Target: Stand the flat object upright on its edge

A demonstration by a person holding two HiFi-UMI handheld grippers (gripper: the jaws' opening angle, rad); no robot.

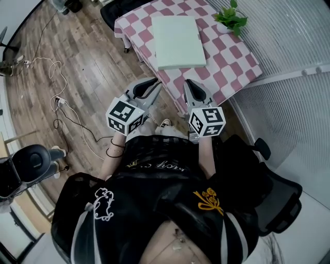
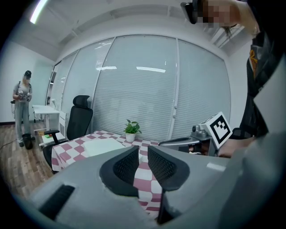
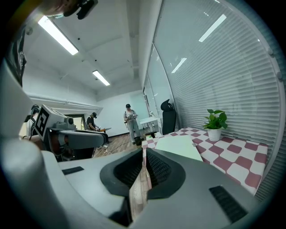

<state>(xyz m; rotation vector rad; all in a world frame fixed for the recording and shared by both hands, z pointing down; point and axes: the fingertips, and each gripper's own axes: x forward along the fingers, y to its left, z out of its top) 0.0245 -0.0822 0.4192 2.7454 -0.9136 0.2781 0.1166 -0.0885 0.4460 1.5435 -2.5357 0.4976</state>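
The flat object [image 1: 177, 41] is a pale green board lying flat on the pink-and-white checkered table [image 1: 234, 64]. It also shows lying flat in the left gripper view [image 2: 103, 146] and the right gripper view [image 3: 178, 146]. My left gripper [image 1: 153, 83] is held in the air short of the table's near edge, jaws shut and empty [image 2: 143, 153]. My right gripper [image 1: 191, 83] hovers beside it at the same edge, also shut with nothing between its jaws [image 3: 144, 154]. Neither touches the board.
A small potted plant [image 1: 230, 18] stands at the table's far right corner, by the blinds-covered glass wall. A black office chair [image 1: 276, 201] sits at my right, another [image 1: 121, 10] beyond the table. Cables [image 1: 62, 103] lie on the wooden floor at left. People [image 3: 129, 120] stand far back.
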